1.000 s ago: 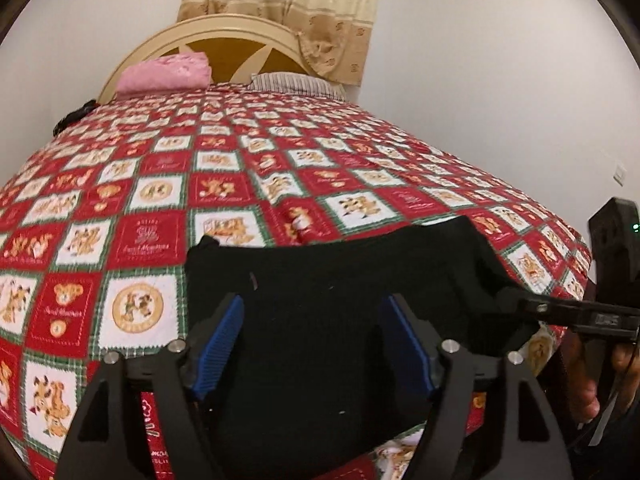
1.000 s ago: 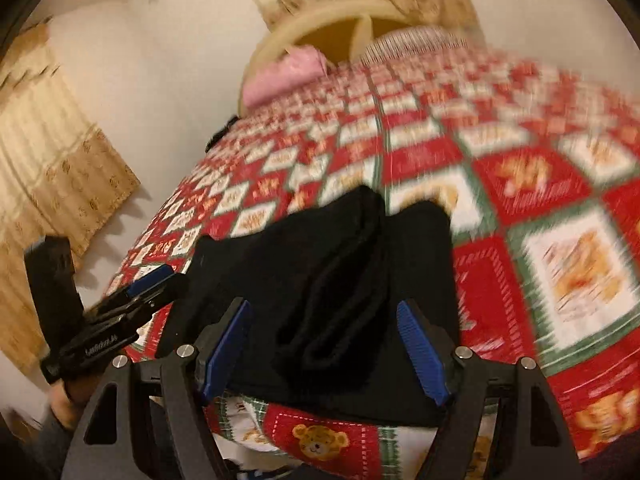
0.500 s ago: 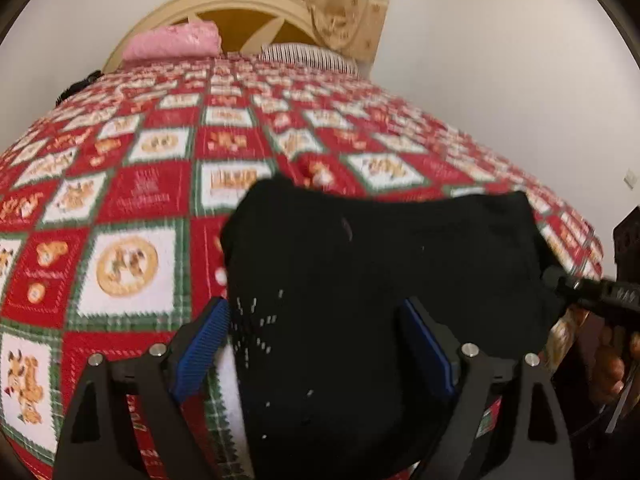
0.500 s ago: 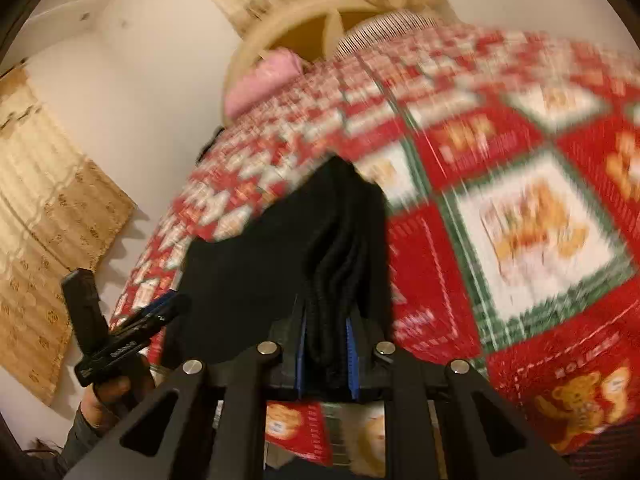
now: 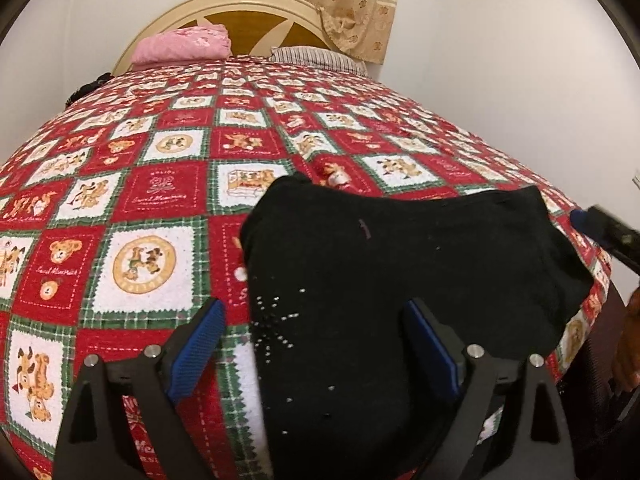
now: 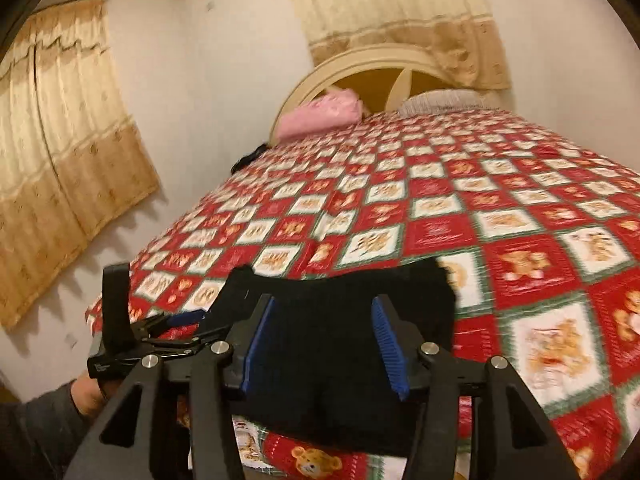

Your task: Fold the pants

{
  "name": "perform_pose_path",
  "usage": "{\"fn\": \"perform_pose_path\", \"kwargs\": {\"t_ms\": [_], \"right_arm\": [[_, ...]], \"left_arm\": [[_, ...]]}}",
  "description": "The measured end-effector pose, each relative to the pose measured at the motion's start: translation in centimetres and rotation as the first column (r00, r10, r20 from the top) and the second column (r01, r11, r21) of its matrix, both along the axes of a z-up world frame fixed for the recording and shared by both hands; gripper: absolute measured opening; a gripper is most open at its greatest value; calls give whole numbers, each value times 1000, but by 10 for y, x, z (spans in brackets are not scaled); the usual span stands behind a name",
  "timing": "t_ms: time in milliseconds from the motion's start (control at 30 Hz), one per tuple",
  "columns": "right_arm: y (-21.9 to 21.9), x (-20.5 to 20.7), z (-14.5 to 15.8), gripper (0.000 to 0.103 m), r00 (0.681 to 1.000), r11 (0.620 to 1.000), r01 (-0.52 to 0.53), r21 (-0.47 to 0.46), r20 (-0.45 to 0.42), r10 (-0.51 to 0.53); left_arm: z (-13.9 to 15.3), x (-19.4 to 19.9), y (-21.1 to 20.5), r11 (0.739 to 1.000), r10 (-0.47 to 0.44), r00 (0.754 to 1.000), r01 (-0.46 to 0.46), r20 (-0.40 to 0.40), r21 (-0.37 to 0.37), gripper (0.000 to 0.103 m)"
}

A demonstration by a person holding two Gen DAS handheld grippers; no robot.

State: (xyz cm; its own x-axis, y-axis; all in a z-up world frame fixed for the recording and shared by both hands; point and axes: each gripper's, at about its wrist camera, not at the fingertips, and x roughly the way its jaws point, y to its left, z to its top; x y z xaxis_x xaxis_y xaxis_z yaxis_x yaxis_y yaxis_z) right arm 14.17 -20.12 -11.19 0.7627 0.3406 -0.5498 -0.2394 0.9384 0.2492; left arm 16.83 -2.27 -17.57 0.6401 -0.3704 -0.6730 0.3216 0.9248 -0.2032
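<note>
Pants [image 5: 400,280]: compact black bundle on bed [image 5: 160,184] — folding looks nearly done.
Left gripper [image 5: 316,344]: wide, empty.
Right gripper [image 6: 326,344]: wide, empty (any final smoothing remains).

The patterned bedspread [image 5: 160,200] is lying bare between the black pants [image 5: 400,280] at the near edge and the pink pillow [image 5: 182,45] and striped pillow [image 5: 316,57], which are blocking the headboard [image 6: 360,68] end.
</note>
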Motion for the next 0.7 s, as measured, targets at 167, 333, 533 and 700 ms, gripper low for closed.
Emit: {"fn": "perform_pose_path", "kwargs": {"t_ms": [167, 333, 533, 700], "right_arm": [[-35, 21, -36, 52, 986, 993, 91, 79, -144, -79], [-42, 14, -28, 52, 989, 992, 66, 104, -140, -51], [-52, -1, -16, 59, 990, 989, 122, 81, -85, -115], [-61, 7, -27, 59, 981, 984, 155, 85, -130, -143]], "left_arm": [[-5, 3, 3, 1000, 7, 1000, -7, -15, -10, 98], [-6, 3, 3, 1000, 9, 1000, -9, -25, -20, 98], [-6, 5, 7, 1000, 10, 1000, -10, -24, -19, 98], [-9, 9, 8, 1000, 10, 999, -10, -31, -25, 101]]}}
